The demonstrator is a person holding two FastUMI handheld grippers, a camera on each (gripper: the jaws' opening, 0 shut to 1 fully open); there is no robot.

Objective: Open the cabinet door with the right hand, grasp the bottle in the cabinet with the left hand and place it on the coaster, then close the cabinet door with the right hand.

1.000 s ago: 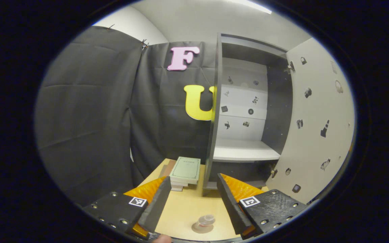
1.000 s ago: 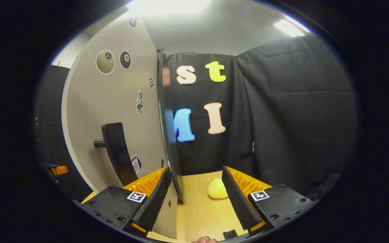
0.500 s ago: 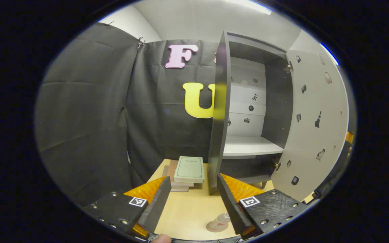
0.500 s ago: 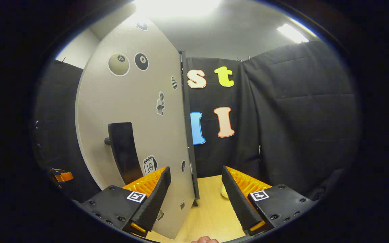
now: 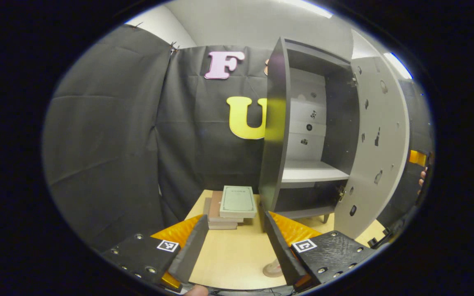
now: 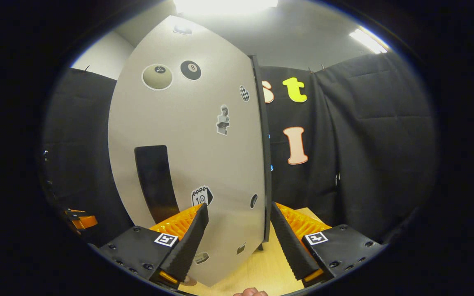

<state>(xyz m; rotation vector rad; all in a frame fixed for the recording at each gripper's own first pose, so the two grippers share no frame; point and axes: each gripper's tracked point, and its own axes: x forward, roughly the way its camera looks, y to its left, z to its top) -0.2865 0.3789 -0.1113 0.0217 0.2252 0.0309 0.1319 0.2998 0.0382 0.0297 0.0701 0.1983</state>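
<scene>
Jaws spread on both grippers — cabinet shelf bare.

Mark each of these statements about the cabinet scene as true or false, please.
1. The cabinet door is open. True.
2. A bottle stands on the cabinet shelf. False: the shelf is bare; the bottle is down on the table.
3. The left gripper is shut on the bottle. False: its fingers are spread apart and hold nothing.
4. A stack of books lies on the table beside the cabinet. True.
5. The right gripper is open, facing the door's outer side. True.
</scene>
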